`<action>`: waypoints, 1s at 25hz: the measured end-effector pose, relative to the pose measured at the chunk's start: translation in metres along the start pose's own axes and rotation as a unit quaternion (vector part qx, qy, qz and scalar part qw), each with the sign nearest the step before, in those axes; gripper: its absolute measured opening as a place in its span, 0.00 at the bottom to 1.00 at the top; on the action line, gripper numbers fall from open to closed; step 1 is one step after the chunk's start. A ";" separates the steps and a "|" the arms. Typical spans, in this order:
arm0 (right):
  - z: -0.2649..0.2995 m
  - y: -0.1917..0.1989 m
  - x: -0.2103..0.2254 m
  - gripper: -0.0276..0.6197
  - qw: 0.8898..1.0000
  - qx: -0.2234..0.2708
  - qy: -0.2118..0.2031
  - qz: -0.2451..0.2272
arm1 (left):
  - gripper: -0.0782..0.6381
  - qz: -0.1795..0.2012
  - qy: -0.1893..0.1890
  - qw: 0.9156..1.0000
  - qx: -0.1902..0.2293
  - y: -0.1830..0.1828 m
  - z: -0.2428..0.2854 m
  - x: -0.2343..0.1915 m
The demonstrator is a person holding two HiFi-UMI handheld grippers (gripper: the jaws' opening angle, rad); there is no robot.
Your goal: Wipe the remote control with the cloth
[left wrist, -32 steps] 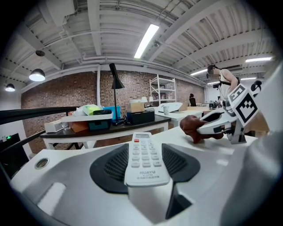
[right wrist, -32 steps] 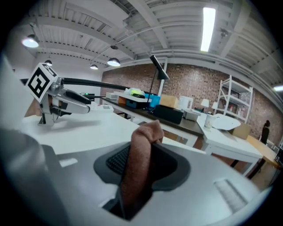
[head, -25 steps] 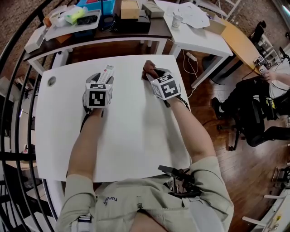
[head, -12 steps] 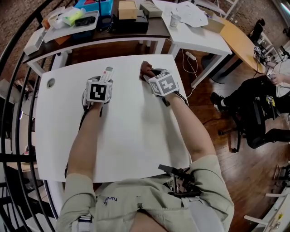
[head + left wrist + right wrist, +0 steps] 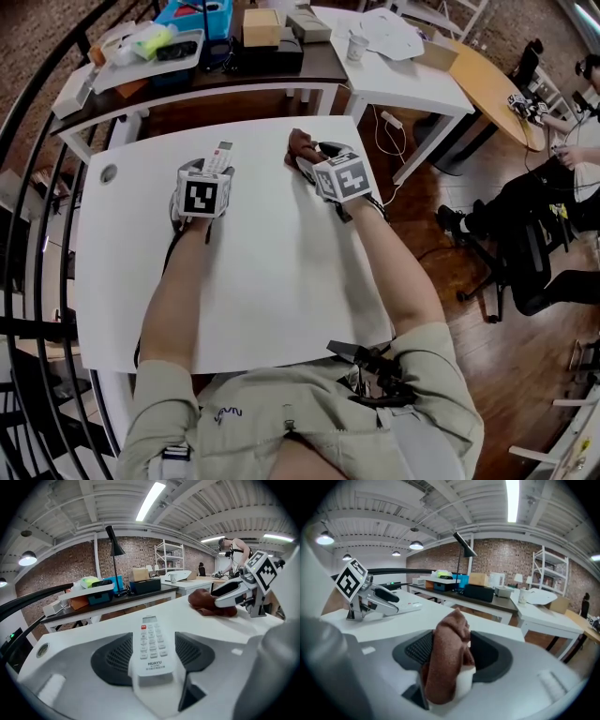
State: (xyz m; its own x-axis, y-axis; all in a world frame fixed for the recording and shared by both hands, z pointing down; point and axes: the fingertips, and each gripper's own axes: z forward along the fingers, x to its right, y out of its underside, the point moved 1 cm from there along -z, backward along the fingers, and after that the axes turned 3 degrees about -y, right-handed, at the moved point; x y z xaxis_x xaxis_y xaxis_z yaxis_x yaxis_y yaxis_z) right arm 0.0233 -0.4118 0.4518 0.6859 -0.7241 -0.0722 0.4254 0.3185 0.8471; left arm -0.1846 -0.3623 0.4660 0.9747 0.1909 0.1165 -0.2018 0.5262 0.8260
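A white remote control (image 5: 218,155) lies on the white table (image 5: 272,281), pointing away from me. My left gripper (image 5: 214,169) straddles its near end. In the left gripper view the remote (image 5: 151,644) sits between the ribbed pads (image 5: 112,656) with both pad faces showing. These jaws have just been opening, with the remote between them. A brown cloth (image 5: 302,145) lies bunched at the table's far right. My right gripper (image 5: 314,159) is around it. Its jaws have also just been opening, and the cloth (image 5: 447,663) stands loosely between them.
A dark side table (image 5: 319,61) with trays and boxes runs along the back, next to a white table (image 5: 422,89) with a paper cup. A black railing (image 5: 37,122) curves round the left. A seated person (image 5: 534,225) is at the right.
Both grippers keep almost the same places on the table, and the right one has rolled slightly. The remote and the cloth lie where they were.
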 end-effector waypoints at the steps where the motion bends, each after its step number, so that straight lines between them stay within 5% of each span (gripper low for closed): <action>1: -0.005 -0.003 0.001 0.44 1.000 0.009 0.005 0.003 | 0.52 -0.001 0.005 1.000 0.015 -0.003 -0.003 0.002; 8: -0.071 -0.046 -0.021 0.43 0.993 0.116 0.032 -0.006 | 0.39 -0.027 0.010 0.994 0.108 -0.030 -0.064 0.008; 15: -0.161 -0.079 -0.073 0.11 0.976 0.209 0.052 -0.036 | 0.14 -0.042 0.001 0.974 0.222 -0.051 -0.165 0.023; 25: -0.250 -0.074 -0.142 0.05 0.961 0.262 0.045 -0.080 | 0.12 -0.009 0.008 0.948 0.317 -0.041 -0.280 0.074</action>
State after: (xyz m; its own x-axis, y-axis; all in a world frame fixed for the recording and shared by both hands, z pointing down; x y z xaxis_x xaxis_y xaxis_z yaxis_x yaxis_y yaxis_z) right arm 0.0420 -0.1800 0.2677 0.6949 -0.6743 -0.2497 0.1904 -0.1623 0.9682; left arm -0.1315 -0.1382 0.2865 0.9747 0.2023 0.0952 -0.0818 -0.0736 0.9939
